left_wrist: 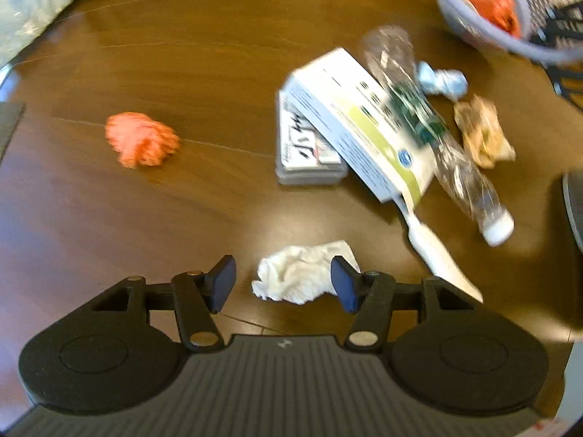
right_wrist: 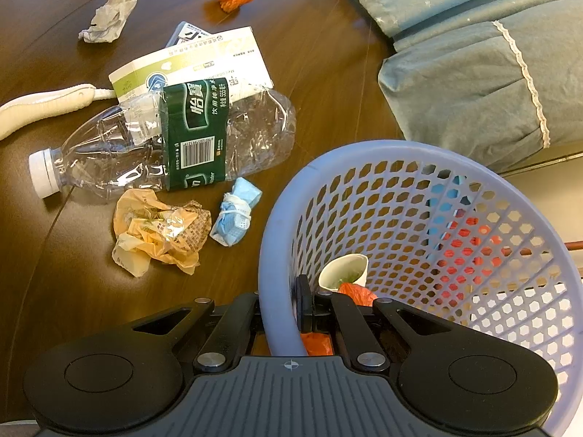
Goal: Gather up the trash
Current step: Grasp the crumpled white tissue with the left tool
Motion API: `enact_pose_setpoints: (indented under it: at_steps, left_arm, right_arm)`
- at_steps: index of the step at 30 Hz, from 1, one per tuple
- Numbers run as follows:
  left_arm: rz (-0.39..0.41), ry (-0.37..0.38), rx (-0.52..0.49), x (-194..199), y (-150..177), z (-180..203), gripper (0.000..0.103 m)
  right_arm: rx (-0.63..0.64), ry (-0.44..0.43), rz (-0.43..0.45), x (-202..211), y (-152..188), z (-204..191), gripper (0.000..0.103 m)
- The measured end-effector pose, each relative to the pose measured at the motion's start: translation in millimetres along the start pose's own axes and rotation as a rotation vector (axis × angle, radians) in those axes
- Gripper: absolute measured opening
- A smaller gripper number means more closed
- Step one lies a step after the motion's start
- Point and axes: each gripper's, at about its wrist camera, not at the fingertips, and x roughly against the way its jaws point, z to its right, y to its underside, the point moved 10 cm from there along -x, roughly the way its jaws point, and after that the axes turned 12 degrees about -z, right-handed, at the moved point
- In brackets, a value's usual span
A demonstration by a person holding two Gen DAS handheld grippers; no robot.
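A crumpled white tissue [left_wrist: 298,276] lies on the brown table [left_wrist: 182,54] between the blue pads of my open left gripper [left_wrist: 284,284]. The pads do not press it. In the right wrist view the same tissue [right_wrist: 107,14] sits far back under a dark finger. My right gripper [right_wrist: 284,309] is shut on the near rim of the lavender mesh basket [right_wrist: 277,218], which holds a paper cup [right_wrist: 344,269] and orange trash [right_wrist: 359,293]. The basket [left_wrist: 484,32] is at the top right in the left wrist view.
Loose on the table are an orange wad [left_wrist: 142,140], a white and green box [left_wrist: 360,123] on a card pack [left_wrist: 306,153], a crushed bottle [right_wrist: 164,138], a blue mask [right_wrist: 237,216], a yellow wrapper [right_wrist: 156,229] and a white handle [left_wrist: 433,247]. Teal cushions [right_wrist: 473,73] border the far edge.
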Motion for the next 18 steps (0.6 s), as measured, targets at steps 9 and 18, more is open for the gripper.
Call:
enact_pose_setpoints:
  at_steps: [9,18]
  left_arm:
    - [-0.043,0.002,-0.005,-25,3,0,0.030]
    - [-0.056,0.007,0.036,-13,3,-6,0.008]
  right_arm:
    - [0.003,0.000,-0.001,-1,0,-1,0.000]
    - [0.003,-0.001,-0.001,-2,0,-1,0.000]
